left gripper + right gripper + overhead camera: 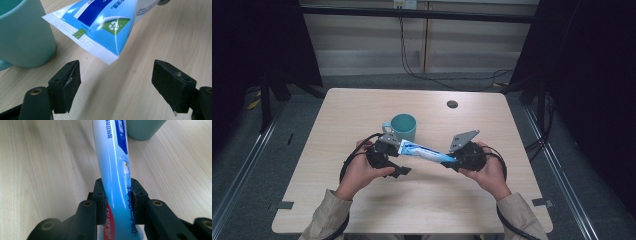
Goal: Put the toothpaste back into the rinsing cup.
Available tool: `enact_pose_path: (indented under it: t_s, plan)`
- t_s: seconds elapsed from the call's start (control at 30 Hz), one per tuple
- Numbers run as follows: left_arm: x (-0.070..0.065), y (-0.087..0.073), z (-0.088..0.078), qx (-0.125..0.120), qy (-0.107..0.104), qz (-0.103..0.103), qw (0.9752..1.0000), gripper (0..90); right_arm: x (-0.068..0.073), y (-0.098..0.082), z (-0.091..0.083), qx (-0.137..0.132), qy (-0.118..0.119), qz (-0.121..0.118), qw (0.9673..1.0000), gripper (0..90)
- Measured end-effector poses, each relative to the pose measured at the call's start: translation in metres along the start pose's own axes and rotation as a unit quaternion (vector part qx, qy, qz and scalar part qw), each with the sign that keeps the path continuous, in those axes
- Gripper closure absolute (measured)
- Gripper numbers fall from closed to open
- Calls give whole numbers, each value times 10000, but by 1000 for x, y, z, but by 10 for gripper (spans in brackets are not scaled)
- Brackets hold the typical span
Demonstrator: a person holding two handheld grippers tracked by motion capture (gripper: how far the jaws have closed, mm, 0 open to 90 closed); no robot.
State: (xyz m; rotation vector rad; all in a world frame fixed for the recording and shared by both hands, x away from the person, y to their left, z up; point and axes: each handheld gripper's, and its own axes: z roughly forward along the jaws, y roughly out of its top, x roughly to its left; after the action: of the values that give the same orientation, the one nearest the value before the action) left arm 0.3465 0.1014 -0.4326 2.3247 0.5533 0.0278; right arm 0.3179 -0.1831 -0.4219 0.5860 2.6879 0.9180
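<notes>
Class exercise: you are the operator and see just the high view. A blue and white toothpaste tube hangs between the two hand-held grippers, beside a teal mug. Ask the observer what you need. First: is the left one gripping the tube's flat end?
Observer: No. In the left gripper view the left hand-held gripper stands wide open, and the crimped flat end of the blue and white plastic toothpaste tube hangs ahead of its pads, untouched.
Operator: Then what holds it up?
Observer: The right hand-held gripper is clamped on the tube's lower body, squeezing it between both pads.
Operator: Is the tube clear of the table?
Observer: Yes; it casts a shadow on the pale wooden table, near the teal ceramic mug.
</notes>
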Motion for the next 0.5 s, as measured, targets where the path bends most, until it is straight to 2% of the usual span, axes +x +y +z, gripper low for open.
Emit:
enact_pose_path:
  t_s: [0.07, 0.27, 0.4, 0.5]
  plan:
    - [0, 1, 0, -36, -35, -13, 10000, 232, 0, 0, 0, -56, 30, 20, 10000, 713]
    - [-1, 3, 0, -149, -29, -77, 9999, 238, -1, 0, -2, -117, -72, 128, 9998, 715]
    - [-1, 5, 0, -326, -9, -223, 9992, 242, 0, -1, -1, -172, -118, 243, 9995, 716]
    - [0, 6, -3, -411, 1, -306, 9987, 258, 1, 0, 0, -173, -146, 243, 9994, 716]
